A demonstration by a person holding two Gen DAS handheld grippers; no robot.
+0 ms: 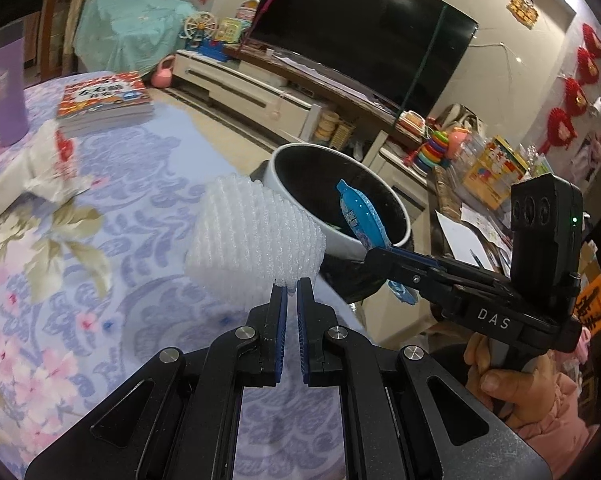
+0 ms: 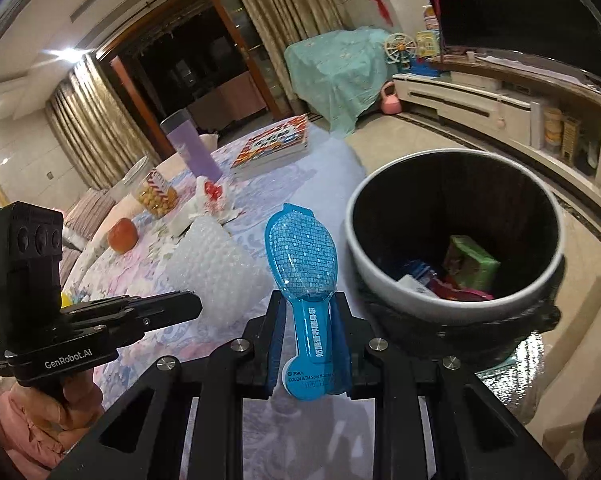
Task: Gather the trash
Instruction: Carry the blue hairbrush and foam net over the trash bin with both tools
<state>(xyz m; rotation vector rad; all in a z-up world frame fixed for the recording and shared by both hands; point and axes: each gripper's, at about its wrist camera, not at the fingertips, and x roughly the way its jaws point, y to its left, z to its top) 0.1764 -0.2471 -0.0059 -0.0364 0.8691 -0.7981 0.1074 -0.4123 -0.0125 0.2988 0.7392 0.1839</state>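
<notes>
My left gripper (image 1: 292, 285) is shut on the edge of a white foam net sleeve (image 1: 252, 236) and holds it above the flowered tablecloth (image 1: 120, 200). In the right wrist view the same sleeve (image 2: 208, 264) hangs from the left gripper (image 2: 192, 306). My right gripper (image 2: 306, 300) is shut on a blue plastic spoon-shaped wrapper (image 2: 300, 252), held up beside the trash bin (image 2: 452, 304). In the left wrist view the right gripper (image 1: 374, 254) holds the wrapper (image 1: 358, 214) over the bin's rim (image 1: 284, 152). The bin holds a green box (image 2: 470, 262) and other scraps.
On the table lie a crumpled tissue with red marks (image 1: 40, 168), a stack of books (image 1: 104, 100), a purple bottle (image 1: 8, 84), a snack jar (image 2: 156, 196) and an orange fruit (image 2: 122, 234). A TV cabinet (image 1: 260, 84) stands beyond the bin.
</notes>
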